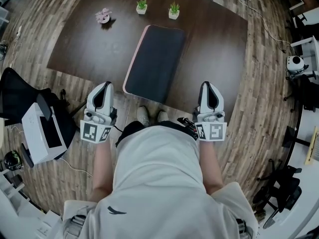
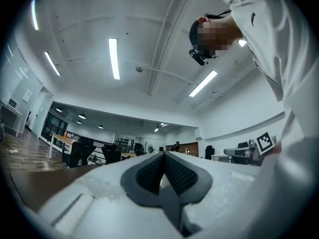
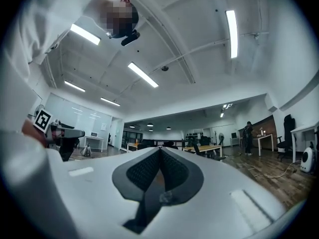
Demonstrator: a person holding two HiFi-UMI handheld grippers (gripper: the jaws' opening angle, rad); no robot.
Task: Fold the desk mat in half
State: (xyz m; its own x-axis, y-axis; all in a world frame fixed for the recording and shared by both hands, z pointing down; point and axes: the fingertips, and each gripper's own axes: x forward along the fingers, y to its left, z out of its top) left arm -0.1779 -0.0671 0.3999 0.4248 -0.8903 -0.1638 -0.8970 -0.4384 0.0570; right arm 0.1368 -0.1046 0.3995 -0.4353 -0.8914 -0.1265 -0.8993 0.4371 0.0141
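The desk mat [image 1: 154, 63] is dark grey with a pink rim along its left and far edges. It lies flat on the brown table [image 1: 214, 49], slightly askew, and its near end reaches the table's front edge. My left gripper [image 1: 105, 88] is held off the table at the mat's near-left corner, close to my body. My right gripper [image 1: 208, 88] is held off the front edge to the mat's right. Both point up towards the ceiling. The left gripper [image 2: 163, 156] and the right gripper [image 3: 159, 151] are shut with nothing between their pads. Neither touches the mat.
Two small potted plants [image 1: 141, 6] [image 1: 173, 10] and a pink flower ornament [image 1: 103, 16] stand at the table's far side. A white box [image 1: 42, 133] sits on the floor at left. Chairs and desks [image 1: 304, 59] stand at right. My shoes [image 1: 149, 115] show by the table's edge.
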